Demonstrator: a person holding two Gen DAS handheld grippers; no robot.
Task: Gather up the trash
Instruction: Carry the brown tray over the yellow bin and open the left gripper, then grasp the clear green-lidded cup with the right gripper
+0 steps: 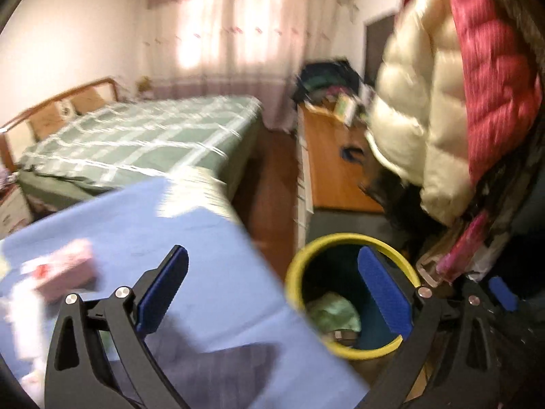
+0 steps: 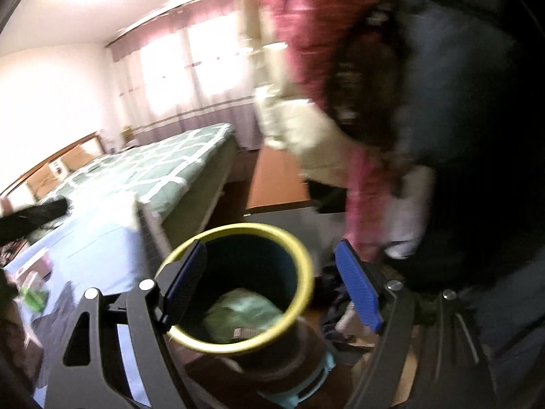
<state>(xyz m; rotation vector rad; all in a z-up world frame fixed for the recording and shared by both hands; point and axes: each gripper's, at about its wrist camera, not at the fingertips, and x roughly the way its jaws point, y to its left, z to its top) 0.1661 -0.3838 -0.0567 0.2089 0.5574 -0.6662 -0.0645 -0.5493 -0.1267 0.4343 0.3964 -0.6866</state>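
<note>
A dark bin with a yellow rim (image 1: 296, 272) stands on the floor beside a blue-covered table (image 1: 190, 238); green crumpled trash (image 1: 335, 310) lies inside it. My left gripper (image 1: 276, 293) is open and empty, over the table's edge and the bin. In the right wrist view my right gripper (image 2: 272, 293) is open and empty directly above the bin (image 2: 306, 266), with the green trash (image 2: 242, 313) below. A pink and white packet (image 1: 64, 269) lies on the table at the left. A green wrapper (image 2: 34, 293) lies on the table in the right wrist view.
A bed with a green checked cover (image 1: 136, 143) stands behind the table. Puffy white and red jackets (image 1: 442, 102) hang at the right over a wooden cabinet (image 1: 333, 167). The other arm's dark sleeve (image 2: 30, 218) shows at the left. Both views are motion-blurred.
</note>
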